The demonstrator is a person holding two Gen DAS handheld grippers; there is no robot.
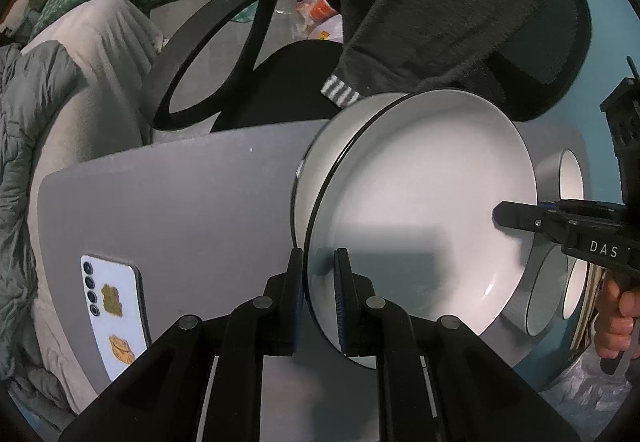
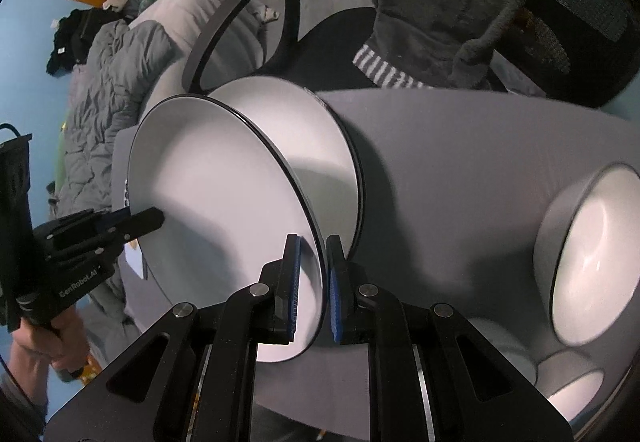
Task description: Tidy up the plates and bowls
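While both of our grippers pinch opposite edges of the same white, black-rimmed ceramic plate point(image 1: 420, 210), we judge the step in hand to be stacking it. The left gripper point(image 1: 318, 294) has its blue-padded fingers closed on the near rim; the right gripper point(image 2: 312, 282) clamps the rim likewise. We hold the plate tilted just above a second matching plate point(image 2: 316, 146) lying on the grey table point(image 2: 460, 162). Next we should level it, lower it squarely onto that plate, then let go. Farther off stand grey bowls with white insides point(image 2: 592, 262), and a white phone point(image 1: 114, 310) lies apart.
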